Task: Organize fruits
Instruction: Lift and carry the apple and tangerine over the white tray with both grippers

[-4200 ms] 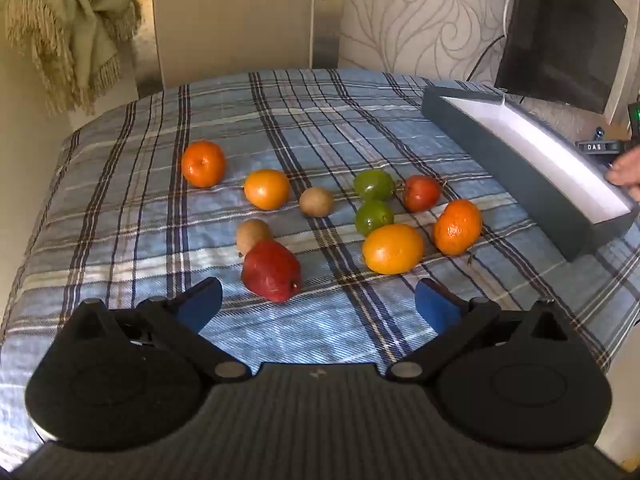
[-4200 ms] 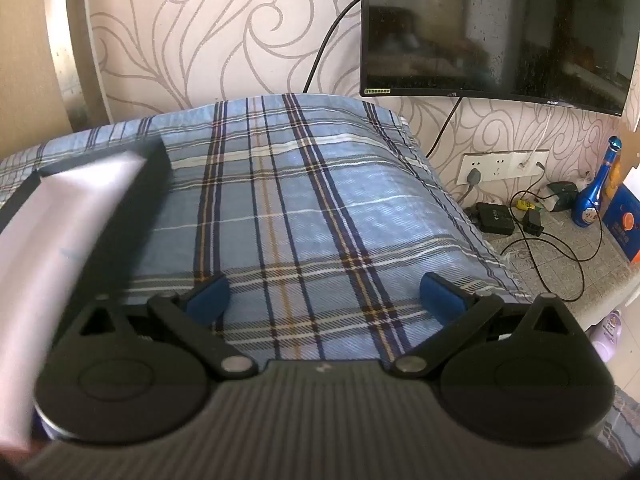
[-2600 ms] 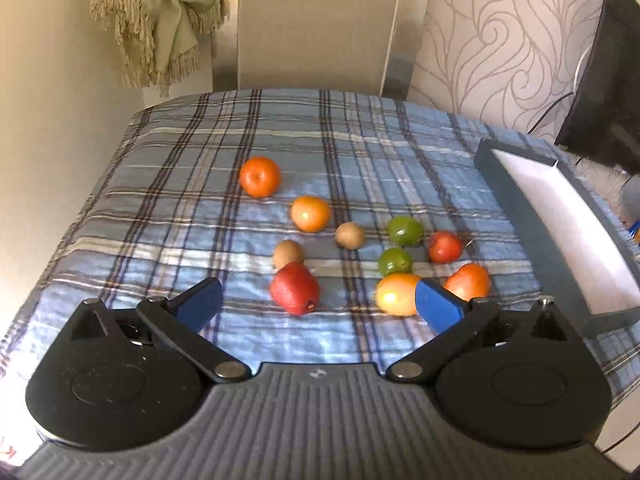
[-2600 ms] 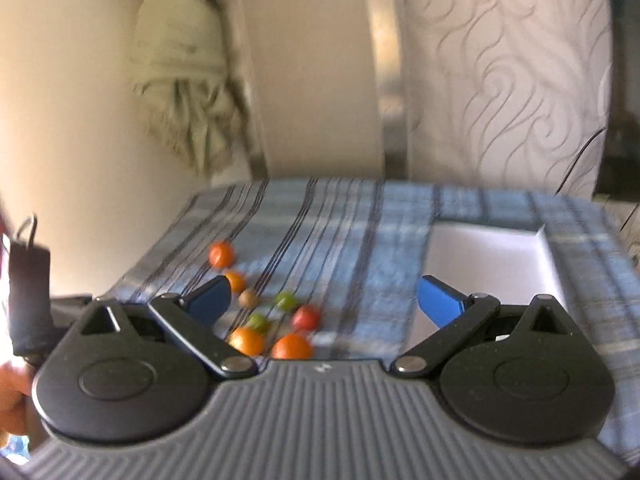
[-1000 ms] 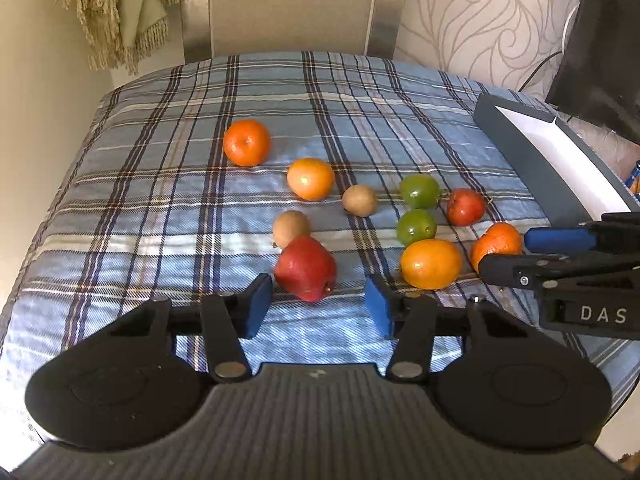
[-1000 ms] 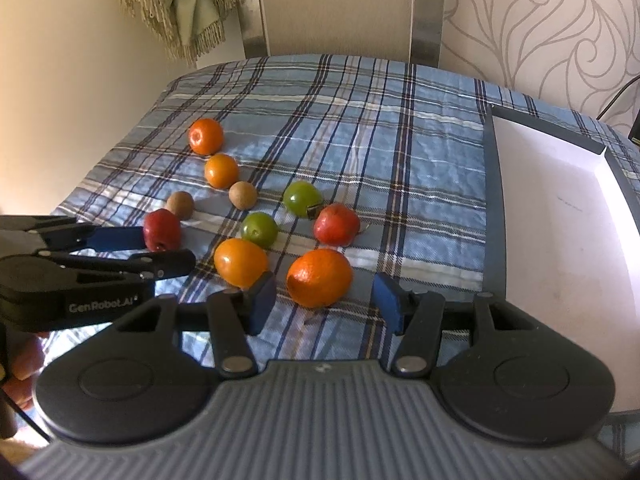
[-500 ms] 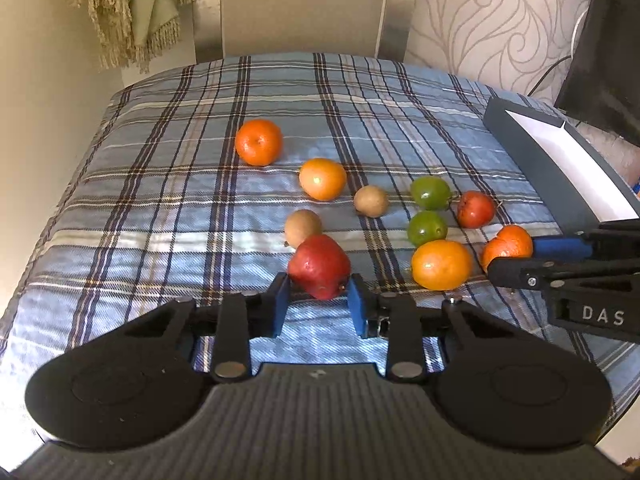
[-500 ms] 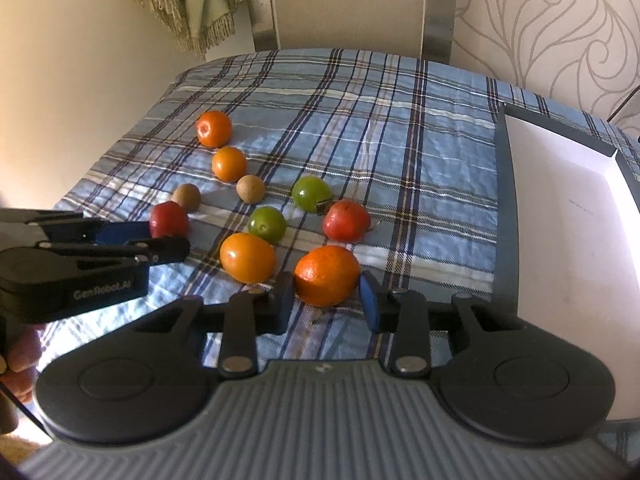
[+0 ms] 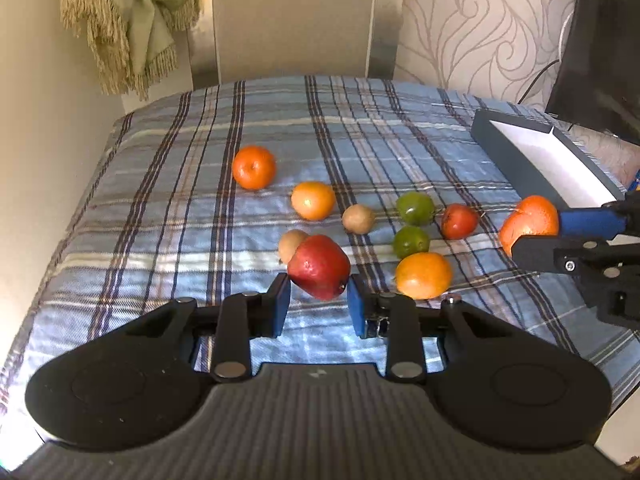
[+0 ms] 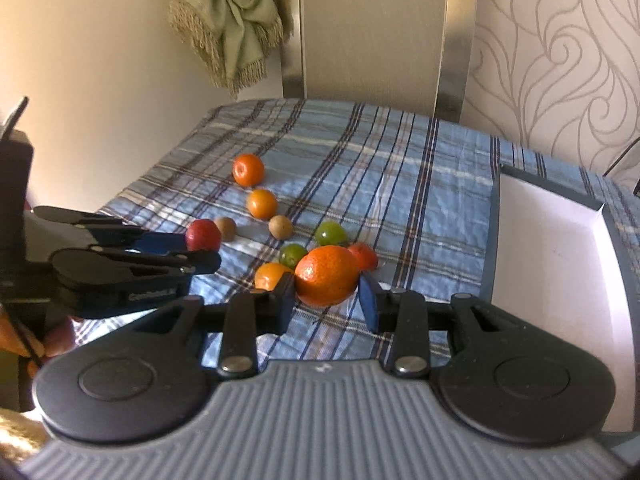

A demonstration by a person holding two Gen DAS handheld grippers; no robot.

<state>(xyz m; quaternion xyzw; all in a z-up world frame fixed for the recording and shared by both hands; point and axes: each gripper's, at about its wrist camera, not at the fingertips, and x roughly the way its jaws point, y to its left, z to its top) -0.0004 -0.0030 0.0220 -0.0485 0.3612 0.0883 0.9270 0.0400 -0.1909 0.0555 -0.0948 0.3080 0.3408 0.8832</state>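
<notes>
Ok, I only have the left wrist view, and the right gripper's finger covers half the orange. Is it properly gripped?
Observer: Yes. The right gripper has just closed its jaws, and both pads press the orange, one on each side.
Operator: Any fruit in the box yet?
Observer: None on the part of the box floor that I see. Its near end is hidden behind the gripper.
Operator: And my red fruit, from the side?
Observer: The left gripper, jaws also just closed, holds the red fruit at its fingertips. Whether it has left the cloth I cannot tell.
</notes>
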